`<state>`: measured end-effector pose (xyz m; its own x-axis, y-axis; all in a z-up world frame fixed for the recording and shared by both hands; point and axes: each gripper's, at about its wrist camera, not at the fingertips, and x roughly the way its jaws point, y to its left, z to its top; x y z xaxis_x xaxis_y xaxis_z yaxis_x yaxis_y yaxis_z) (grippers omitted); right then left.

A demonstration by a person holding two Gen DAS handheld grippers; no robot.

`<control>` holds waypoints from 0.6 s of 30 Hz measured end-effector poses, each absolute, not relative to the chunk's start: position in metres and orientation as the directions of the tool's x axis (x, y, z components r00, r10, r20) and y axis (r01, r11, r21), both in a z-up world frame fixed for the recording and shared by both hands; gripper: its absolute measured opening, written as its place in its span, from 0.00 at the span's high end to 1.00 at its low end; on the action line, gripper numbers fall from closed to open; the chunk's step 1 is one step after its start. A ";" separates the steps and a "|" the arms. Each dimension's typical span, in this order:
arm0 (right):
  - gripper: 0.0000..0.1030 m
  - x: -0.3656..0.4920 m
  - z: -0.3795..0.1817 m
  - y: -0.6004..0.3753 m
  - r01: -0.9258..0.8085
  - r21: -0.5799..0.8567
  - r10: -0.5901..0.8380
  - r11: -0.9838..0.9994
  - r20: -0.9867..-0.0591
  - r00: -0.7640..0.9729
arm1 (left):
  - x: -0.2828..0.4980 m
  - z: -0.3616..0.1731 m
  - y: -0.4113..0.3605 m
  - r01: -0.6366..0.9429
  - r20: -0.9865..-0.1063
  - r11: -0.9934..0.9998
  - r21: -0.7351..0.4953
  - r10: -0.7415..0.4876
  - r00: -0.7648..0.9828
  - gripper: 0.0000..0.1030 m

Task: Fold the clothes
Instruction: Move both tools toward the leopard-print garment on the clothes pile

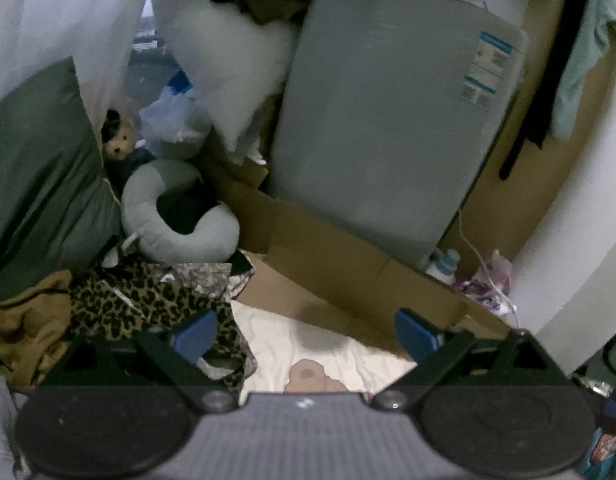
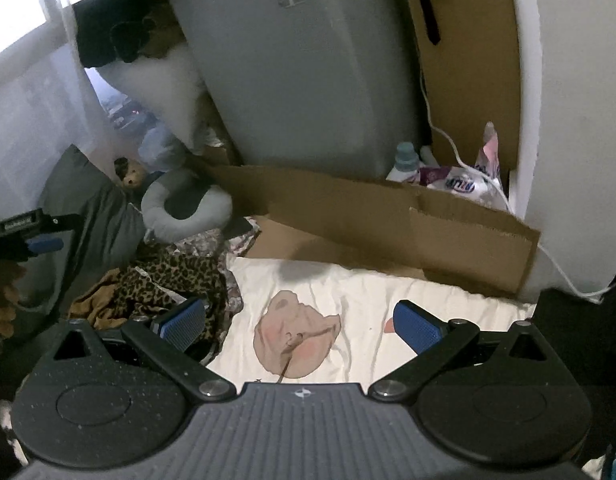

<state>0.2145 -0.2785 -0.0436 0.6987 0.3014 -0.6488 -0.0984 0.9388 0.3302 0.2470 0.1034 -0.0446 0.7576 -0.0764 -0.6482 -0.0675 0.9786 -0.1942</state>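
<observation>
No lettering is legible; the label on the grey appliance is blurred.

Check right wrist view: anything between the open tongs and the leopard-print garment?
Nothing in between. Right tongs hang open, empty, over the white sheet; the leopard-print garment lies directly behind the left finger pad.

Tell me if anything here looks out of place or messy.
Yes. The leopard-print garment lies crumpled in a heap with other clothes at the left edge of the white sheet, unfolded. Behind the sheet, a flattened cardboard box sits bent with a ragged edge.
</observation>
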 end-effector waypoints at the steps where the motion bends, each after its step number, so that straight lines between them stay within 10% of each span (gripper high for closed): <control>1: 0.00 0.214 -0.046 -0.279 -0.102 0.324 0.299 0.941 -0.649 0.699 | 0.248 -0.048 0.105 -0.068 -0.650 0.980 -0.187 -0.071 0.757 0.06; 18: 0.00 0.211 -0.086 -0.264 -0.143 0.260 0.284 0.955 -0.663 0.693 | 0.238 -0.117 0.125 -0.029 -0.728 0.997 -0.073 -0.033 0.685 0.06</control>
<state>0.2105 -0.2640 -0.0856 0.6931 0.2840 -0.6625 -0.1431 0.9550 0.2597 0.2380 0.1250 -0.1167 0.6848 -0.0330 -0.7280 -0.0294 0.9969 -0.0728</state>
